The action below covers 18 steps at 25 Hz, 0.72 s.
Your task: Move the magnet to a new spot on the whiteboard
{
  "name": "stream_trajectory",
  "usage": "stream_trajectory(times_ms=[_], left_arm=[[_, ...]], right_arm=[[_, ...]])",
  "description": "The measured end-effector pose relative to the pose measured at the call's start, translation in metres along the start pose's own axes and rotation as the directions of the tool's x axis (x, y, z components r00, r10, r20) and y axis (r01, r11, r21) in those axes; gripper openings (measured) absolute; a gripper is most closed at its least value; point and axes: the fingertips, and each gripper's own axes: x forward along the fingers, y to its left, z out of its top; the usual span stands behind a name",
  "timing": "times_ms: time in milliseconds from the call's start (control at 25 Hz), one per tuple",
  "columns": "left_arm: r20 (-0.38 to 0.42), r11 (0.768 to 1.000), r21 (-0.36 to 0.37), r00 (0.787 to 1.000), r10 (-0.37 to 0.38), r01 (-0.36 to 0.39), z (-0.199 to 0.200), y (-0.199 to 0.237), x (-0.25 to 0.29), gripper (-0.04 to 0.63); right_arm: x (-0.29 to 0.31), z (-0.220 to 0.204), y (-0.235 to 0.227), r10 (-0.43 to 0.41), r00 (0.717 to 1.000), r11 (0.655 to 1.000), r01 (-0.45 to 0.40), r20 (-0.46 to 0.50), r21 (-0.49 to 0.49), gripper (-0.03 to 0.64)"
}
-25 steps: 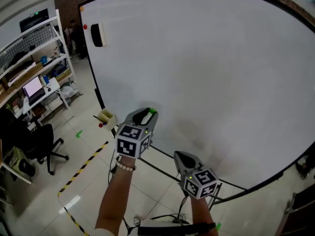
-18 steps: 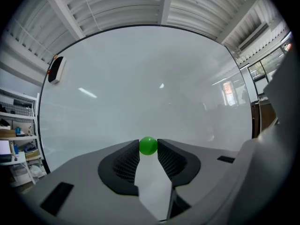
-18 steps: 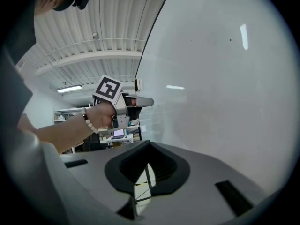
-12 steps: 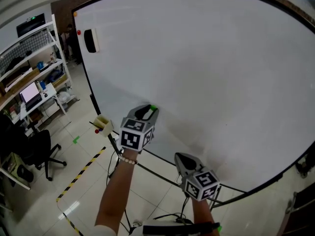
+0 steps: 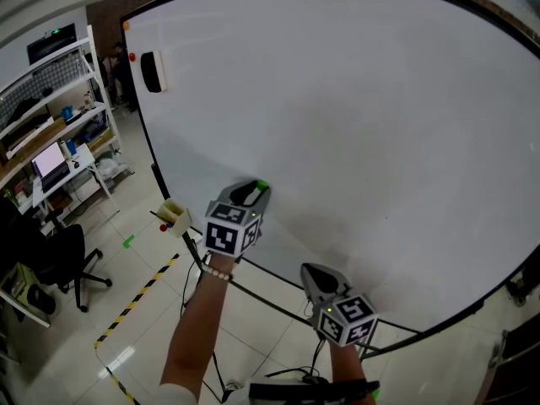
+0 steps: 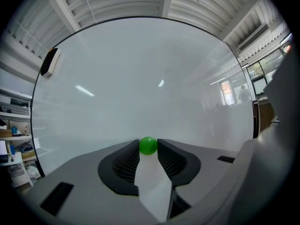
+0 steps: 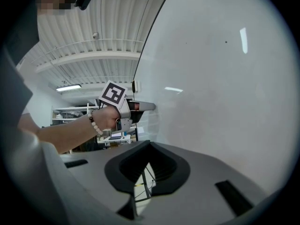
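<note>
Black eraser [image 5: 153,72] mounted high on the left. White shelving rack [image 5: 59,133] along the left wall, lit laptop [image 5: 49,160] on it. Black office chair [image 5: 59,256] in front. On the floor: yellow-black hazard tape [image 5: 139,298], green marker [image 5: 128,241].

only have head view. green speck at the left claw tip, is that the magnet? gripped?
Observer: Yes. The left gripper view shows a green ball magnet pinched between the tips of the left claw.
Operator: right claw?
Observer: In the right gripper view the right claw is shut with nothing in it.
Operator: magnet on the board yet?
Observer: Side-on from the right gripper view, the left claw's nose sits right at the whiteboard. Actual contact can't be confirmed.
</note>
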Motion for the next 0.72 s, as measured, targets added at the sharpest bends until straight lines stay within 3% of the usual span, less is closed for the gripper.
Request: stream_trajectory(times_ms=[480, 720], left_arm=[[-0.001, 1.000, 0.000, 1.000, -0.003, 0.003, 0.000, -0.001, 0.004, 0.123], [0.056, 0.999, -0.050, 0.998, 0.005, -0.002, -0.004, 0.004, -0.054, 0.146]], right_arm=[[0.010, 0.005, -0.002, -0.007, 1.000, 1.000, 0.007, -0.005, -0.011, 0.009], [0.019, 0.009, 0.017, 0.008, 1.000, 0.999, -0.008, -0.013, -0.042, 0.009]])
